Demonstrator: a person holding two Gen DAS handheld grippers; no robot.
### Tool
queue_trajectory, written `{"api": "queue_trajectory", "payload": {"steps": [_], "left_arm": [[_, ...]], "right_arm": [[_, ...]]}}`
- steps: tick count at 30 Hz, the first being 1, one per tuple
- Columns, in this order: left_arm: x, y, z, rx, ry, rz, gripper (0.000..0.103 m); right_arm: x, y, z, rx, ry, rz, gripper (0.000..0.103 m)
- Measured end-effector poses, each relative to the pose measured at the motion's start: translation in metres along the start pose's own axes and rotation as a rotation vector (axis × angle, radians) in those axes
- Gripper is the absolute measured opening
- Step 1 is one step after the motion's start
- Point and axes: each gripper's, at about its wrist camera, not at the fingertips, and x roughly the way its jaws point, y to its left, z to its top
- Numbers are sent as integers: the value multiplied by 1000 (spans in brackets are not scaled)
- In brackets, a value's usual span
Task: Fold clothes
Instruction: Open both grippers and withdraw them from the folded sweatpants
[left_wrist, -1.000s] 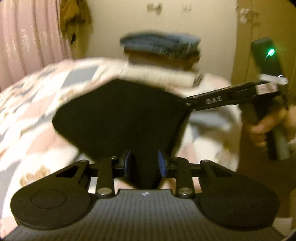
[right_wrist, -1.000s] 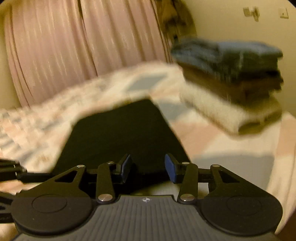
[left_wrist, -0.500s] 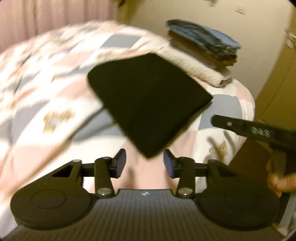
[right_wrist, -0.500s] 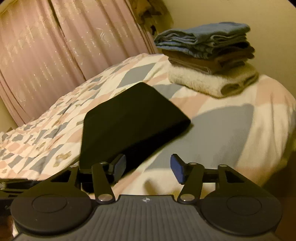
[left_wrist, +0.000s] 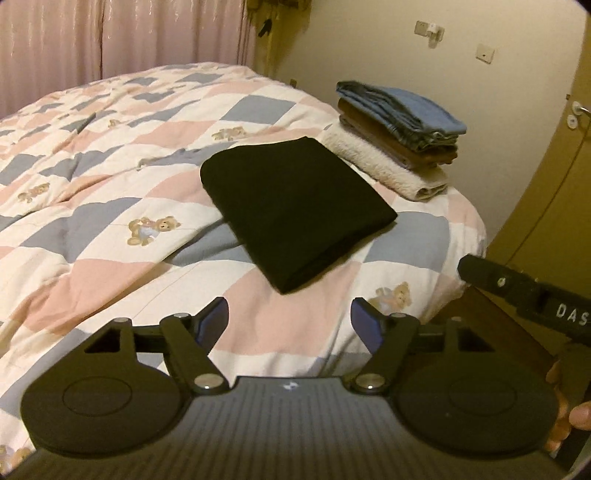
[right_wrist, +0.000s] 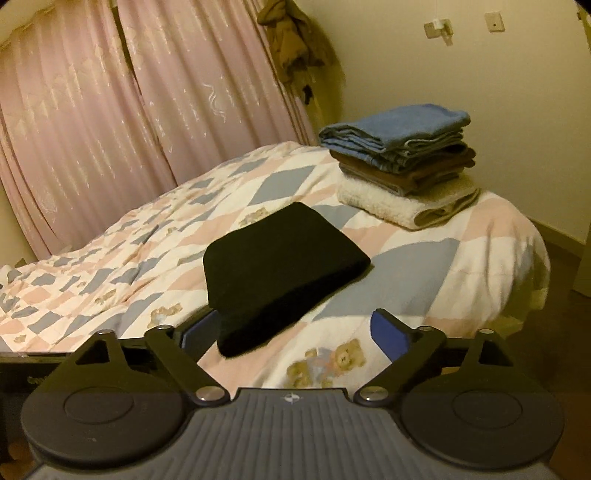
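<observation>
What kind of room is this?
Most likely a bedroom: a bed under a teddy-bear quilt, pink curtains behind it, and a stack of folded clothes near its corner.

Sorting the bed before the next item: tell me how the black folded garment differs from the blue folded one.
The black garment lies alone, directly on the quilt; the blue garment tops a stack, above a brown item and a cream towel. The black one spreads broad and flat; the blue one shows bunched layered edges. The black one lies nearer the grippers. Both are folded, and neither is held.
</observation>
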Motion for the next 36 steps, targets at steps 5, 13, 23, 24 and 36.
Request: {"api": "queue_trajectory", "payload": {"steps": [5,13,23,24,36], "left_arm": [[-23,8,-16,-14,-22,24,72],[-48,23,-32,-21,-58,114,80],[-70,35,-44,-29,-77,164,85],[-70,35,-45,-27,-77,165,85],[-74,30,-50,-7,-67,170,88]], "right_arm": [[-12,11,-13,-3,26,-8,100],[-11,35,-21,-44,74,-35,101],[-14,54,-30,-77,85,-60,101],[-15,55,-30,-79,80,-64,101],[-19,53,-36,-92,79,-61,101]]}}
